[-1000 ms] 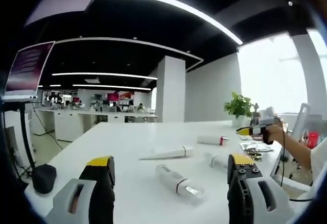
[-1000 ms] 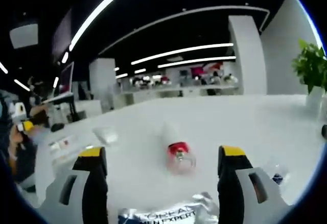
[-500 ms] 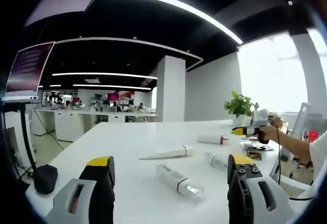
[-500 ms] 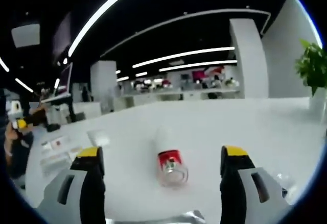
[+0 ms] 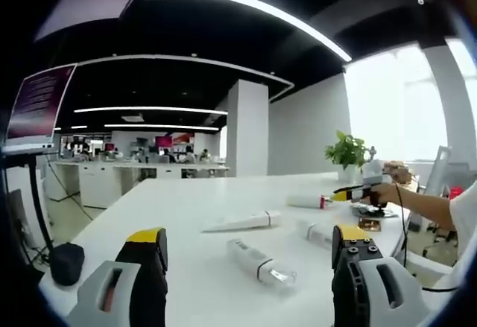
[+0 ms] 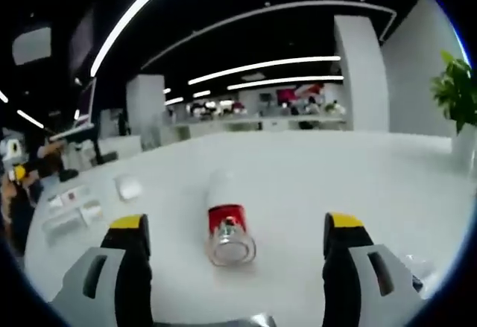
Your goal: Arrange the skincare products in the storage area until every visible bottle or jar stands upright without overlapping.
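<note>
In the left gripper view, the left gripper (image 5: 250, 267) hangs over the near edge of a long white table (image 5: 186, 208), its yellow-tipped jaws spread wide with nothing between them. Four skincare products lie on their sides on the tabletop: a clear-capped bottle (image 5: 261, 263) nearest the jaws, a white tube (image 5: 240, 223) beyond it, a second white bottle (image 5: 317, 233) partly hidden behind the right-hand jaw, and a red-banded bottle (image 5: 310, 202) farther back. The right gripper (image 5: 356, 190), held in a person's hand (image 5: 387, 193), comes in from the right and points at that red-banded bottle. A potted plant (image 5: 346, 153) stands behind it.

In the right gripper view, the right gripper (image 6: 233, 260) has its jaws wide apart and empty. The red-banded bottle (image 6: 226, 219) lies flat between and just ahead of them, its clear cap toward the camera. A small white object (image 6: 128, 188) rests on the table to the left.
</note>
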Demonstrator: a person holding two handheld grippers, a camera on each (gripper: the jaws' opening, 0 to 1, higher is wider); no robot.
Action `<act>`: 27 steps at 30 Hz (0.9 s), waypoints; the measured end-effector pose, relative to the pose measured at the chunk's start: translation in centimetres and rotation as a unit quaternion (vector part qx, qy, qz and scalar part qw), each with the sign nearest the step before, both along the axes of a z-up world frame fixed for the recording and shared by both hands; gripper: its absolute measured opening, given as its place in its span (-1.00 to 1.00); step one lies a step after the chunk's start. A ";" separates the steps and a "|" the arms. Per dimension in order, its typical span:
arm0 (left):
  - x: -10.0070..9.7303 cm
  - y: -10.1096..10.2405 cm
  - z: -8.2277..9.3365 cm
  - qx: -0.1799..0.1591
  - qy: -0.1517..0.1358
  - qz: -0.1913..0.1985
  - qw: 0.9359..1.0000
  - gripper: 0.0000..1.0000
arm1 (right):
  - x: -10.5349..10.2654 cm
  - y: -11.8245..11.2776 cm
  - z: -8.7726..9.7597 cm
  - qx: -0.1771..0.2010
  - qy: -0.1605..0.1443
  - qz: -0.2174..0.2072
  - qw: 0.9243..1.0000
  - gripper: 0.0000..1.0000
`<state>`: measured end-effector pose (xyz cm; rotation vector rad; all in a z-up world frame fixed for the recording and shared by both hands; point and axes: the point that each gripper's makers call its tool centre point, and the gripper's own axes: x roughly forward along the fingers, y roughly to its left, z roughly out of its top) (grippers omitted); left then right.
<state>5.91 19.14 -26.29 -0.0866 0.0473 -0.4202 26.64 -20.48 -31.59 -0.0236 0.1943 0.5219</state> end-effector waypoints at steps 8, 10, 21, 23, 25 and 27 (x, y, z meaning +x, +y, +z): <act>0.0 0.0 -0.1 0.002 0.003 0.000 1.000 0.88 | -0.5 0.7 -0.7 -0.011 0.009 0.011 1.000 0.74; 0.1 0.1 -0.2 0.003 0.003 0.000 1.000 0.88 | -0.4 0.8 -0.8 -0.022 0.012 0.013 1.000 0.67; 0.0 0.2 -0.2 0.001 0.003 -0.001 1.000 0.87 | -0.5 1.5 -1.6 -0.035 0.038 0.021 0.998 0.20; 0.1 0.2 -0.3 0.002 0.004 -0.001 1.000 0.87 | -0.5 1.6 -1.6 -0.036 0.041 0.021 0.998 0.18; 0.1 0.1 -0.3 0.002 0.005 -0.002 1.000 0.87 | -0.4 1.6 -1.7 -0.037 0.044 0.021 0.998 0.14; 0.1 0.1 -0.4 0.002 0.005 -0.003 1.000 0.87 | -0.4 1.6 -1.6 -0.038 0.043 0.021 0.998 0.11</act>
